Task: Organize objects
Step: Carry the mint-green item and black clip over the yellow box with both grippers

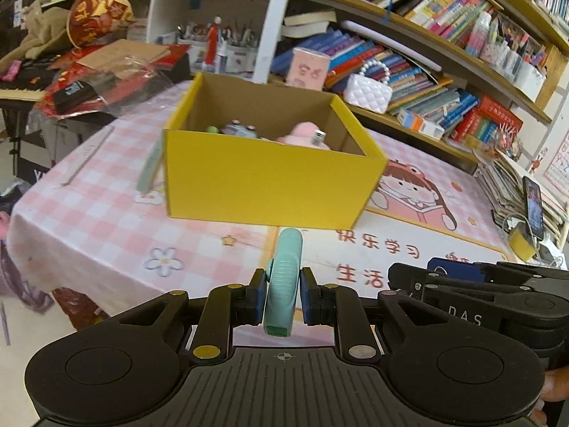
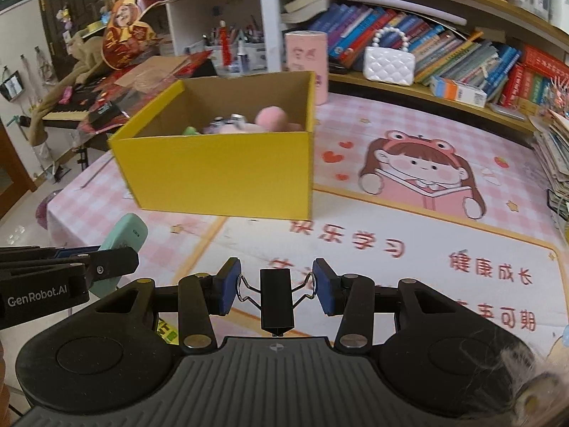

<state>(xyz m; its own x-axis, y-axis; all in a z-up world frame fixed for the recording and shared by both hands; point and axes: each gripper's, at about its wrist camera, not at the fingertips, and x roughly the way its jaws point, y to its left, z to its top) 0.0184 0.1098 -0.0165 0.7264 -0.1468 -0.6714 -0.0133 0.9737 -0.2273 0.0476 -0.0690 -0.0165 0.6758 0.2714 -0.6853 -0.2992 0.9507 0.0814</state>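
Note:
A yellow cardboard box (image 1: 270,181) stands open on the pink mat, with a pink plush (image 1: 305,136) and small toys inside; it also shows in the right wrist view (image 2: 220,174). My left gripper (image 1: 282,293) is shut on a mint-green handle-shaped object (image 1: 284,281), held in front of the box. The same object shows at the left of the right wrist view (image 2: 122,245). My right gripper (image 2: 276,290) is shut on a black binder clip (image 2: 276,299) by its wire handles, above the mat near the front edge.
A pink cartoon mat (image 2: 426,213) covers the table. Bookshelves (image 1: 444,71) line the back and right. A white quilted purse (image 2: 389,64) and a pink cylinder (image 2: 307,57) stand behind the box. A phone (image 1: 533,206) leans at the right. Clutter lies at the left.

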